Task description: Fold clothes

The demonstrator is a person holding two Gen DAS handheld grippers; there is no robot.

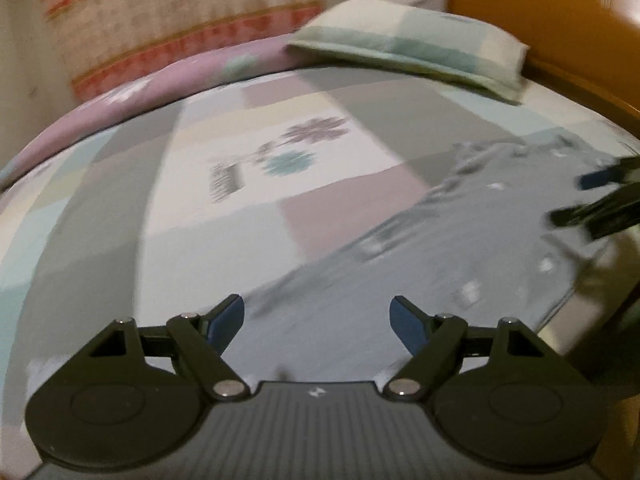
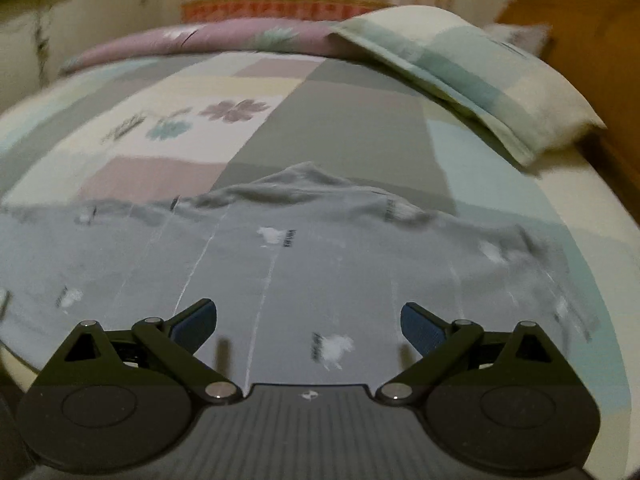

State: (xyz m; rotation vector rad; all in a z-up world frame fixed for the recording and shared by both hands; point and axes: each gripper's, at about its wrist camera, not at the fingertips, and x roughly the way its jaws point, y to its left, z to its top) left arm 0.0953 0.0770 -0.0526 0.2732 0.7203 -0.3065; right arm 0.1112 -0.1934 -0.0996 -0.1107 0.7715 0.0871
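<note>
Hovering over a bed with both tools spread wide and gripping nothing: left gripper (image 1: 318, 320) with blue pads far apart, bare cloth showing between them; right gripper (image 2: 308, 322) likewise fully spread, nothing pinched. Directly beneath and ahead of the right gripper's fingers — a grey garment (image 2: 280, 264) lying spread across the bedsheet (image 2: 352, 120), dotted with small white motifs and crossed by thin pale lines running away from the tool. Far edge of the garment rumpled and humped up ahead of the fingers, near part flat. From the left gripper's view, the same grey garment (image 1: 440, 248) under the fingers and stretching off ahead to the right, its far edge wrinkled. Seen at the right edge of that view, above the cloth: the right gripper (image 1: 580, 200), its two dark fingers parted, one blue pad showing. Ahead and left of both tools, a patchwork bedsheet in grey, cream, pink and pale blue blocks with flower prints. Farther ahead and to the right, a pillow (image 2: 480, 76) in matching checks, lying on the sheet by a wooden headboard (image 1: 540, 12). Beyond the sheet, a mauve flowered blanket (image 2: 200, 40) bunched along the far side, with a striped curtain (image 1: 180, 16) behind — all somewhat blurred.
</note>
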